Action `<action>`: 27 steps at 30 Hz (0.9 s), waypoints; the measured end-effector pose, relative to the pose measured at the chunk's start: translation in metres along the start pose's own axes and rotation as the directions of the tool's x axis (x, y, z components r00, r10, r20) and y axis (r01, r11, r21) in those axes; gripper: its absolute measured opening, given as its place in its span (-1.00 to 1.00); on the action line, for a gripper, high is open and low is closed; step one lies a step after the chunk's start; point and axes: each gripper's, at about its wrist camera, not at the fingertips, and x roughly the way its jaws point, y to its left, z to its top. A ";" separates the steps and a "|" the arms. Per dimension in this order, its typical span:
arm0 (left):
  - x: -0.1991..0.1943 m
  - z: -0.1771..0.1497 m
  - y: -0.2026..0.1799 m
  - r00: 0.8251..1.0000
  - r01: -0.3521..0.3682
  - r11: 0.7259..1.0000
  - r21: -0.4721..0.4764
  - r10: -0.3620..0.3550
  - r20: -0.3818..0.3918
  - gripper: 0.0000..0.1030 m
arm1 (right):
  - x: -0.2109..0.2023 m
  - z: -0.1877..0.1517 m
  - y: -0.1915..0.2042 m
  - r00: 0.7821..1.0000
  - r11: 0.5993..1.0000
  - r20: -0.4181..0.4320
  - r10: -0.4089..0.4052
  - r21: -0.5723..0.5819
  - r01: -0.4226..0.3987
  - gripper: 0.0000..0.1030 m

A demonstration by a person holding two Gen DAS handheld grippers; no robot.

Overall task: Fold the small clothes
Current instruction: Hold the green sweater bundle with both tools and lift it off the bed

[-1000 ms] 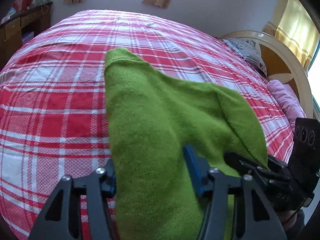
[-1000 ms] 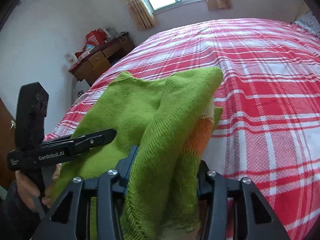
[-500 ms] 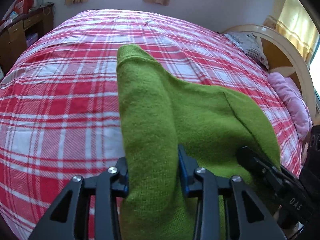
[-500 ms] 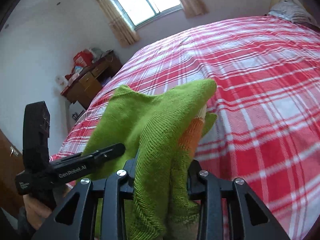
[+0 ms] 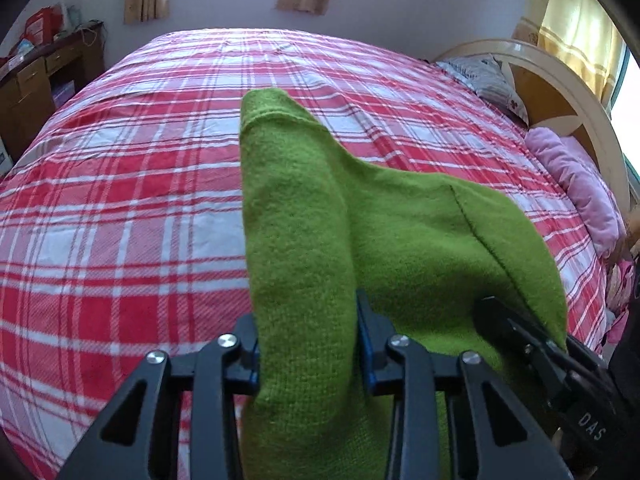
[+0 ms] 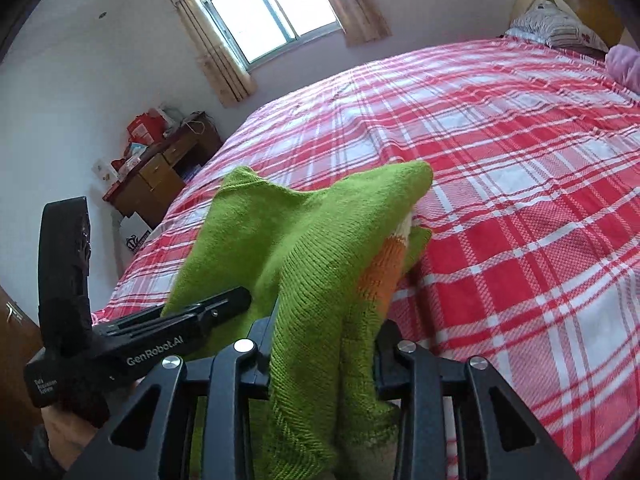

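Plainly fuzzy green knit garment (image 5: 304, 240), bunched

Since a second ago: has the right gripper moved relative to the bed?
Yes. The right gripper, clamped on the green sweater, has swung right along the plaid bed: the headboard pillow has come into view and the window sits further left.

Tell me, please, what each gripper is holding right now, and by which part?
Both hold the green knitted garment. The left gripper clamps a bunched fold of plain green knit; the right gripper clamps a fold beside its orange stripe.
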 end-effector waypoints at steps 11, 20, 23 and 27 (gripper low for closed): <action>-0.039 -0.015 0.036 0.994 -0.090 0.995 -0.034 0.092 0.054 -0.29 | 0.001 -0.015 0.055 0.999 0.997 0.006 0.053 -0.058 -0.053 -0.36; -0.060 -0.023 0.070 0.986 -0.142 0.986 -0.087 0.148 0.077 -0.30 | 0.018 -0.021 0.093 0.995 0.990 -0.022 0.101 -0.094 -0.102 -0.36; -0.068 -0.026 0.080 0.980 -0.168 0.981 -0.100 0.177 0.091 -0.30 | 0.022 -0.023 0.109 0.992 0.987 -0.029 0.120 -0.107 -0.122 -0.36; -0.079 -0.029 0.098 0.975 -0.184 0.974 -0.135 0.199 0.103 -0.30 | 0.028 -0.024 0.133 0.989 0.979 -0.037 0.146 -0.135 -0.150 -0.36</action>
